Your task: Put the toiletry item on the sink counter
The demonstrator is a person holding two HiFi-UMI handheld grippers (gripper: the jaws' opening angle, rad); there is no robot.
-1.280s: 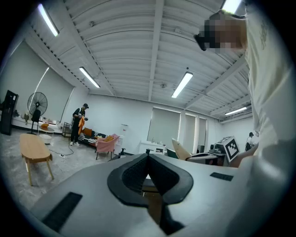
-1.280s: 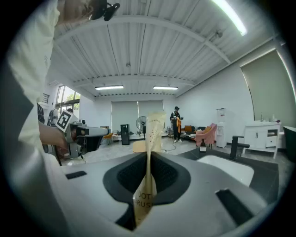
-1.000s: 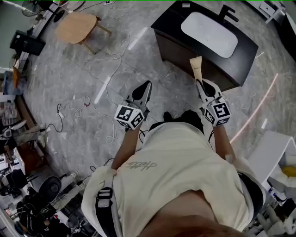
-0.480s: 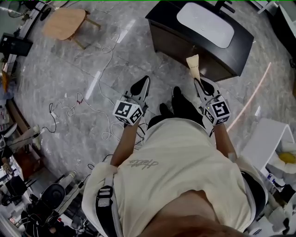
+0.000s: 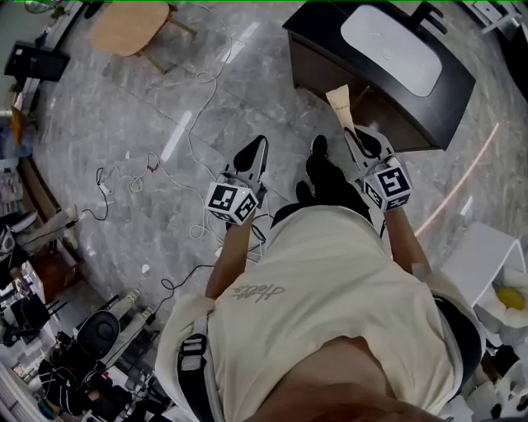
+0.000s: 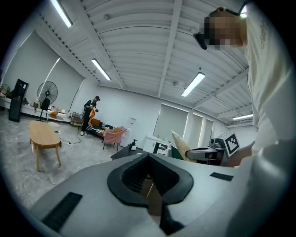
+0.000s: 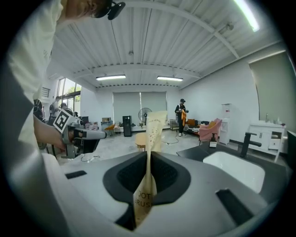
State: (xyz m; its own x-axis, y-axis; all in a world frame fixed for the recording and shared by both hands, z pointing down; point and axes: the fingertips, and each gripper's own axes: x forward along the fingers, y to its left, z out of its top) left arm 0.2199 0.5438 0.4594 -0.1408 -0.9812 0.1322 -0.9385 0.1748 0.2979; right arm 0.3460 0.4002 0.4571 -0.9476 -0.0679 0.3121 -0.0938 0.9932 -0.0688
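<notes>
Counts: 2 grippers, 1 tube, 1 sink cabinet, 1 basin, 1 faucet.

The right gripper [image 5: 353, 134] has its jaws clamped on the cream tube [image 5: 339, 105]. The pads pinch its flat lower part and the crimped end sticks out past the tips. The tube is in the air in front of the front side of the black sink cabinet [image 5: 326, 23], not on the counter.

Print on the tube, read in the right gripper view: "JOT" over "RUS". The rest is cut off by the jaws.

The left gripper [image 5: 258, 153] has its jaws drawn together with the tips meeting, and nothing sticks out past them. It hangs over the grey floor [image 5: 148, 107], to the left of the cabinet's front-left corner and well apart from it.

The white basin [image 5: 388, 49] is sunk in the counter top, with the black faucet [image 5: 429, 14] at its back edge.

Each gripper carries one marker cube, left [image 5: 231, 203] and right [image 5: 388, 185]. They show square patterns, no text.

One wooden table [image 5: 128, 25] stands near the far left, and loose cables [image 5: 124, 177] lie on the floor. The left gripper view shows one other person [image 6: 90, 115] standing far off.
</notes>
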